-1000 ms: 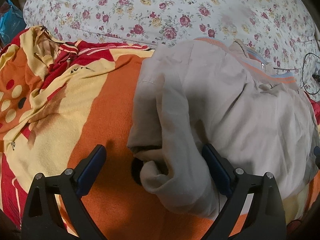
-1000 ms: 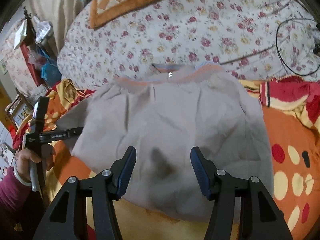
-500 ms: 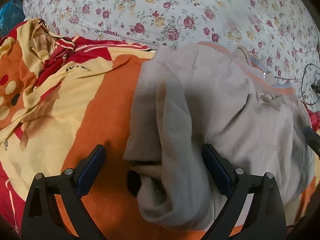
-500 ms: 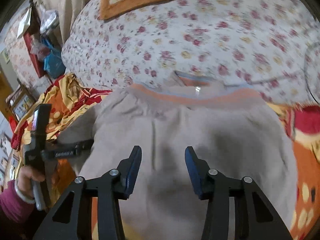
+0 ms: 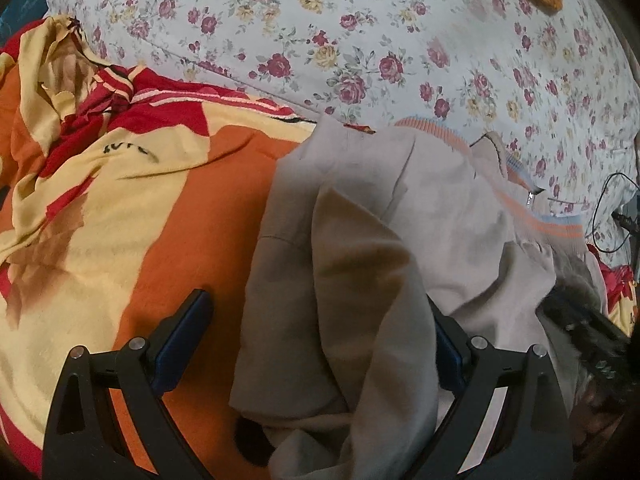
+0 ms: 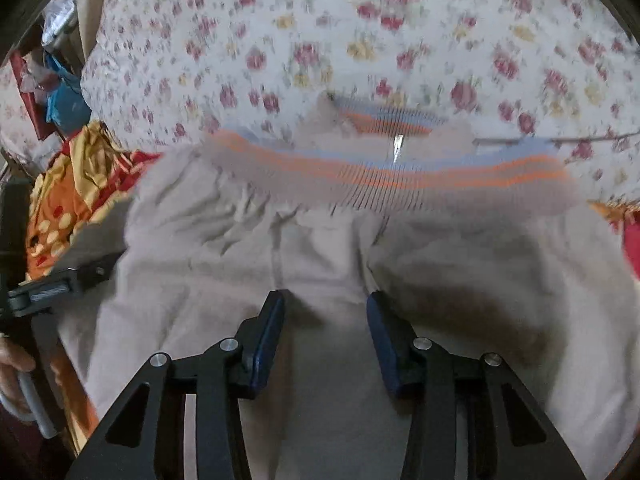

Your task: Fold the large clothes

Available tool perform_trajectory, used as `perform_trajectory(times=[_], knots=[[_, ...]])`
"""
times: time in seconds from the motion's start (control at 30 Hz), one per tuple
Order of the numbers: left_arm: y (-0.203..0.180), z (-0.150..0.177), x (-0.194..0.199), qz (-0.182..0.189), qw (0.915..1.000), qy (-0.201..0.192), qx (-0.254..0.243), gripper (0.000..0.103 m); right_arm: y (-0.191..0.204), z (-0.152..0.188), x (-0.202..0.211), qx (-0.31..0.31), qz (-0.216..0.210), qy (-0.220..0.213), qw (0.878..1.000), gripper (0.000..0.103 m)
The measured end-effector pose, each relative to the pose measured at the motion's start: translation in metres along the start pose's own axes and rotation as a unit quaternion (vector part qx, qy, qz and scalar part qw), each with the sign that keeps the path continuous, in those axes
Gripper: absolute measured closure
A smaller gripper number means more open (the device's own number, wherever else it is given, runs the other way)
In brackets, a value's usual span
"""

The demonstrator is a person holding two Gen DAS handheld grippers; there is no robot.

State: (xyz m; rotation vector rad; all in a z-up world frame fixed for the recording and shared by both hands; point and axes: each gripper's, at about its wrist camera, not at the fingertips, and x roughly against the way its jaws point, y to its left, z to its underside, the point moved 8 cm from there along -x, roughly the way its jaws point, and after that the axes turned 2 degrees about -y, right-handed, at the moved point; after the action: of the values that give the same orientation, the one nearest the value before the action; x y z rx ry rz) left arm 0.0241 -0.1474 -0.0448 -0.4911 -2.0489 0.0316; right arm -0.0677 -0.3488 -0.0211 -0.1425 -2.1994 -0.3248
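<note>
Left gripper (image 5: 316, 336) fingers wide, right gripper (image 6: 326, 332) half-open over beige garment (image 6: 320, 248)

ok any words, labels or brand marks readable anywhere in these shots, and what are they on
Nothing can be read for certain.
Dark lettering on the yellow patch of the orange and red blanket: creased, unreadable.
Label strip on the left hand-held gripper, in the right wrist view: blurred, unreadable.
Beige garment: no lettering visible, only orange and blue stripes on its ribbed band.

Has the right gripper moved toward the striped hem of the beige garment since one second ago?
Yes. The right gripper has come nearer the striped hem, which now looms larger against the floral bedsheet; its jaws have just been closing, over the beige garment.
</note>
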Motion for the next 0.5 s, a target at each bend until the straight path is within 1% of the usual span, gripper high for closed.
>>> perform_trajectory(times=[0.03, 0.1, 0.17, 0.23, 0.27, 0.37, 0.43, 0.5], knots=[[-0.001, 0.0, 0.0, 0.0, 1.0, -0.001, 0.0, 0.006, -0.002, -0.003, 0.004, -0.001, 0.0, -0.009, 1.0, 0.057], [-0.002, 0.002, 0.001, 0.002, 1.0, -0.002, 0.003, 0.006, -0.006, -0.007, 0.01, -0.006, 0.005, -0.022, 1.0, 0.057], [-0.001, 0.002, 0.003, 0.006, 0.9999, 0.002, 0.01, 0.006, -0.011, -0.006, 0.003, -0.014, 0.009, -0.013, 1.0, 0.058], [0.0, 0.003, 0.005, 0.013, 0.9997, 0.004, 0.018, 0.006, -0.015, -0.003, -0.008, -0.029, 0.016, 0.008, 0.999, 0.06], [0.001, 0.003, 0.008, 0.018, 0.9996, 0.005, 0.023, 0.006, -0.017, -0.003, -0.008, -0.037, 0.012, 0.008, 0.999, 0.059], [0.001, 0.004, 0.009, 0.027, 0.9991, 0.006, 0.031, 0.006, -0.01, -0.01, 0.003, -0.045, -0.007, -0.018, 0.999, 0.056], [0.001, 0.006, 0.006, 0.024, 0.9992, 0.011, 0.028, 0.006, -0.006, -0.013, 0.002, -0.037, -0.008, -0.017, 0.999, 0.056], [0.001, 0.006, 0.006, 0.021, 0.9994, 0.009, 0.026, 0.006, -0.002, -0.011, -0.008, -0.026, -0.008, -0.003, 1.0, 0.056]])
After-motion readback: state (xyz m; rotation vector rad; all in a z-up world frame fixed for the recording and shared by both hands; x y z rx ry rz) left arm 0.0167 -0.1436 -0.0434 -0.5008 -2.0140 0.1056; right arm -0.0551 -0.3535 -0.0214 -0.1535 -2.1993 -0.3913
